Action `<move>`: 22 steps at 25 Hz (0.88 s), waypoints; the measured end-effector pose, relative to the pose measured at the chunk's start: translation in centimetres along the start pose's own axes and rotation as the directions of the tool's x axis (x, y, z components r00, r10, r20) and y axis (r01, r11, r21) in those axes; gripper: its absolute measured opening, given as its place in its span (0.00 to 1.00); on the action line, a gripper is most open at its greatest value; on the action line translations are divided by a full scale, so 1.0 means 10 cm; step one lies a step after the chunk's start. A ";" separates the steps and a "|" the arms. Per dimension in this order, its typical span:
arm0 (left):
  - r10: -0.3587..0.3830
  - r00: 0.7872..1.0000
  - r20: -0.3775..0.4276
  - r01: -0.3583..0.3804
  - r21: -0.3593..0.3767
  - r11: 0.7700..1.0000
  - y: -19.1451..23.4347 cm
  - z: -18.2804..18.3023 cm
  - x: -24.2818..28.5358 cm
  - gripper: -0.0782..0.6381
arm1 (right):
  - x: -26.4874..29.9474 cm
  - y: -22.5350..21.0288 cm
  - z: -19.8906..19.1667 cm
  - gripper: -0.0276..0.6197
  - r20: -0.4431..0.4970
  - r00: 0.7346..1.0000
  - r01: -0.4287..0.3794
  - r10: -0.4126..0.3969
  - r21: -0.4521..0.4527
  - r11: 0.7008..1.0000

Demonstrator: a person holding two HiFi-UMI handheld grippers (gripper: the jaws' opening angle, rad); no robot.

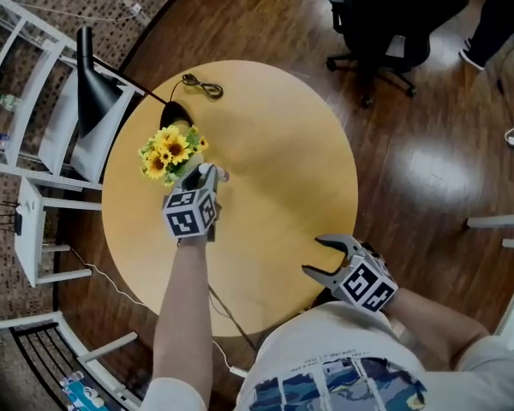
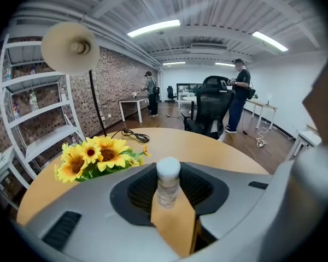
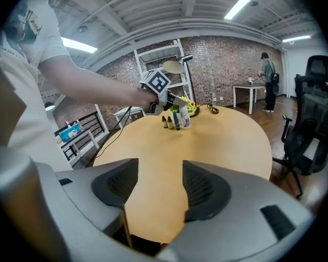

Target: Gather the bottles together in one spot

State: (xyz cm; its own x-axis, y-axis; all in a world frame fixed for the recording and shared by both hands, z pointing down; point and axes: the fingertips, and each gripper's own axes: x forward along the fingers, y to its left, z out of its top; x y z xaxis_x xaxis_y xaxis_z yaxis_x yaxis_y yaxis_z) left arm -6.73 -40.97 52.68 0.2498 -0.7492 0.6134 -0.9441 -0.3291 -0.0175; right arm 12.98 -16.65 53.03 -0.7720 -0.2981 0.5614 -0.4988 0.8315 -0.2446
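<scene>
Clear bottle (image 2: 168, 185) w/ white cap stands upright between the jaws of the left hand-held gripper (image 1: 207, 176), pads pinching it from both sides. It's just beside the sunflowers (image 2: 97, 156), on the side nearer the person, over the round table (image 1: 283, 144). The right gripper view shows a few more small bottles (image 3: 168, 122) standing close together on the table, also just in front of the sunflowers: two brown dropper types and a darker green one. The held bottle is at the edge of that cluster. Can't tell if it touches the tabletop or its neighbours.

Right hand-held gripper (image 1: 314, 256) is well apart from the sunflowers, at the table edge nearest the person. Its jaws are spread w/ nothing between them, only bare tabletop below. It faces across the table toward the sunflowers and the cluster.

A black lamp (image 1: 92, 92) has its base on the table just behind the sunflowers, head leaning out past the table edge. A coiled cable (image 1: 203, 86) lies a bit beyond the sunflowers, near the far rim. A white shelf (image 2: 33, 113) stands off the table on the lamp side. An office chair (image 1: 385, 24) stands on the floor, well away from the sunflowers.
</scene>
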 end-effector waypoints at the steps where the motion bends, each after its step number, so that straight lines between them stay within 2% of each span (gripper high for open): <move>1: 0.006 1.000 -0.004 -0.006 -0.011 1.000 0.04 -0.03 0.08 0.29 | 0.00 -0.02 -0.04 0.47 -0.006 1.000 0.000 0.000 0.012 1.000; 8: 0.033 0.998 -0.047 -0.033 -0.002 0.999 0.17 -0.18 0.38 0.29 | 0.04 -0.20 -0.16 0.47 -0.016 1.000 0.009 -0.008 0.055 0.998; 17: 0.054 0.998 -0.030 -0.053 0.017 0.998 0.18 -0.18 0.39 0.30 | 0.10 -0.36 -0.09 0.47 -0.008 0.999 0.034 -0.034 0.051 0.998; 19: 0.048 0.999 -0.022 -0.047 0.030 0.998 0.18 -0.18 0.38 0.36 | 0.13 -0.35 -0.09 0.47 -0.007 0.999 0.036 -0.036 0.045 0.998; 22: 0.050 0.999 0.003 -0.050 0.049 0.998 0.18 -0.16 0.28 0.36 | 0.17 -0.29 -0.10 0.47 -0.010 0.999 0.041 -0.041 0.029 0.999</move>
State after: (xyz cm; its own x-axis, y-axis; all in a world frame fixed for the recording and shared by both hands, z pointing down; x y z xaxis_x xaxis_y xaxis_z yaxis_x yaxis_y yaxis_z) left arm -8.12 -42.73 55.63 0.2030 -0.7667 0.6090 -0.9438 -0.3189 -0.0869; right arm 13.52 -19.08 55.51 -0.7469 -0.3275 0.5787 -0.5418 0.8042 -0.2442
